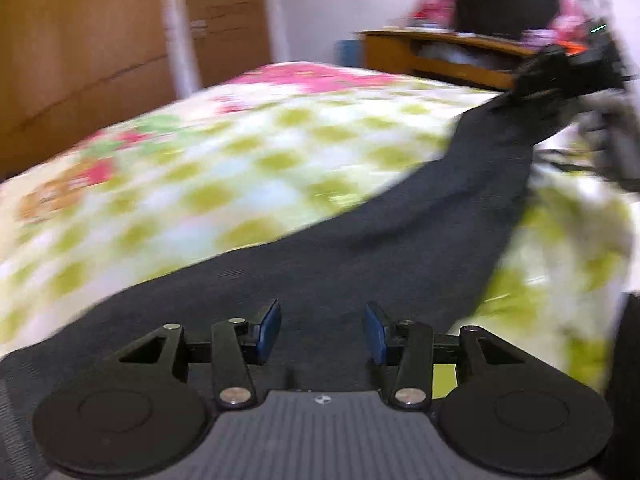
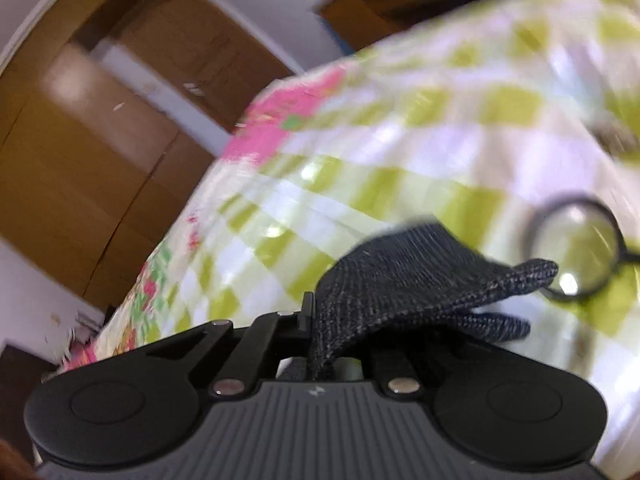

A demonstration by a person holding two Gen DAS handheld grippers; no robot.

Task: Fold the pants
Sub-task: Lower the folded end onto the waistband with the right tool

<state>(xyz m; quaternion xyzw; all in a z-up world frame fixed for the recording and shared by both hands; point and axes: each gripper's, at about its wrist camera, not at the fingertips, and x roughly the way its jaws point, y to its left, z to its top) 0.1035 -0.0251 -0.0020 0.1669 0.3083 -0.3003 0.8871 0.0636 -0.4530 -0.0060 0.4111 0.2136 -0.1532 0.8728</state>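
Although both views are blurred, no brand name or readable writing shows anywhere; only a small pale mark sits on the ribbed grey body of each gripper, too small to read.

The pants [image 1: 320, 240] are dark grey and lie on the bed [image 1: 180, 168], which has a cover with green checks and pink flowers. In the left wrist view the cloth runs as a long band from under the left gripper [image 1: 322, 330] up to the far right. There the right gripper [image 1: 560, 68] holds its end above the bed. The left gripper's blue fingers [image 1: 268, 330] stand apart over the cloth, and nothing is pressed between them; they are slowly opening.

In the right wrist view the right gripper [image 2: 316, 320] is closed on the pants [image 2: 400, 280]. The cloth comes up from between its fingers and folds over to the right, hiding the right finger.

A pair of round glasses [image 2: 576, 248] with a dark frame lies on the bed just behind the lifted cloth. A brown wardrobe [image 1: 80, 60] stands beyond the bed on the left. At the far end there is a wooden shelf [image 1: 440, 52] with a dark screen [image 1: 508, 4] on top, both blurred.
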